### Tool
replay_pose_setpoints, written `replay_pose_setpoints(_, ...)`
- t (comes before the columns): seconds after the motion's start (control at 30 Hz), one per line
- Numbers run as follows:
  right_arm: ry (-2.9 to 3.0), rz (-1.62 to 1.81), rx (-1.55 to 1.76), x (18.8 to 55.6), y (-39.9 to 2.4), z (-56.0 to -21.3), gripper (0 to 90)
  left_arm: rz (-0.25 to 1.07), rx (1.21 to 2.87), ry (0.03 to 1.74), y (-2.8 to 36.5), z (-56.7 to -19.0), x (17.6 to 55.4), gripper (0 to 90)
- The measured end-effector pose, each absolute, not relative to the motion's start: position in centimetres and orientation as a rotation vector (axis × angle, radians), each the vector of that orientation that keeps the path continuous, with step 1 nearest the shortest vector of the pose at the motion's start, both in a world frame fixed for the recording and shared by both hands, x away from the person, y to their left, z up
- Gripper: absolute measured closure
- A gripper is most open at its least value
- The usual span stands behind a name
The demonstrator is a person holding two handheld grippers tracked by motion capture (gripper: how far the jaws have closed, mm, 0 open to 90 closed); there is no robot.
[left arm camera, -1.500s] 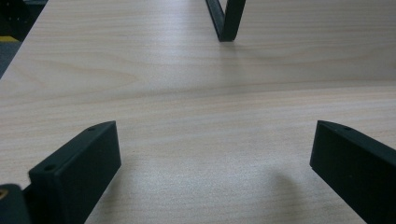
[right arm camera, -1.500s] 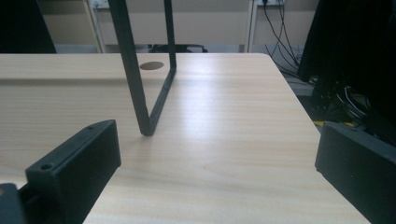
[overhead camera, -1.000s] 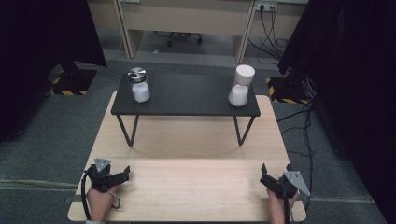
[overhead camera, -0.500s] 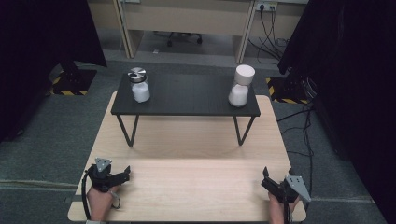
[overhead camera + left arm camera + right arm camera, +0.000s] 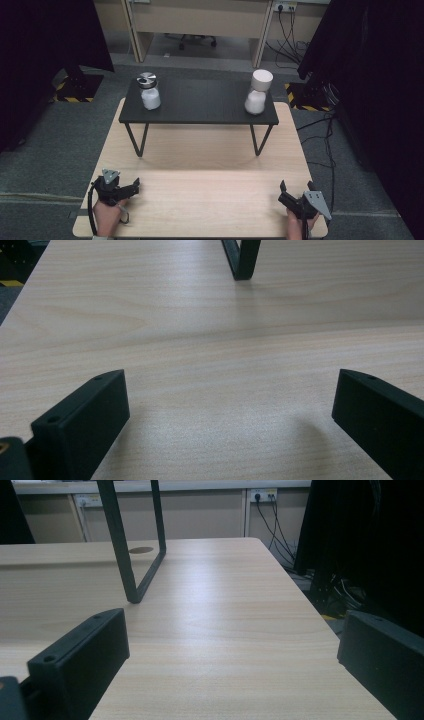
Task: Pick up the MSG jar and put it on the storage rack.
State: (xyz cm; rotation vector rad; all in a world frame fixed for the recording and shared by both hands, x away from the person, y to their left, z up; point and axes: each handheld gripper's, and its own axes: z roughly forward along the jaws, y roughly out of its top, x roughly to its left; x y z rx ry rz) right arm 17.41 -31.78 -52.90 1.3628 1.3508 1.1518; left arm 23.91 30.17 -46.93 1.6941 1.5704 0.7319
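Both jaw pairs apart, left gripper (image 5: 131, 187) and right gripper (image 5: 286, 196) rest low, well apart from two powder-filled glass jars, silver-lidded (image 5: 149, 91) and white-capped (image 5: 258, 92), on the black shelf (image 5: 200, 102): likely rigid, slippery, fragile; grasp mid-body.

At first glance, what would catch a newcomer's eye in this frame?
Two white-filled jars stand on a black raised shelf at the far side of the wooden table: the left jar with a silver lid, the right jar with a white lid. At the near edge, the left hand-held gripper and right hand-held gripper rest with jaws wide open, holding nothing.
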Motion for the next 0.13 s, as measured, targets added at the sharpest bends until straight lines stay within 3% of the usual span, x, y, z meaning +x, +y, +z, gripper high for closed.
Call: replay_pose_setpoints(0.13, 1.370, 1.115, 1.332, 17.37, -31.27, -52.91, 0.3, 0.731, 1.692, 1.571, 30.18, -46.93, 23.89, 0.9)
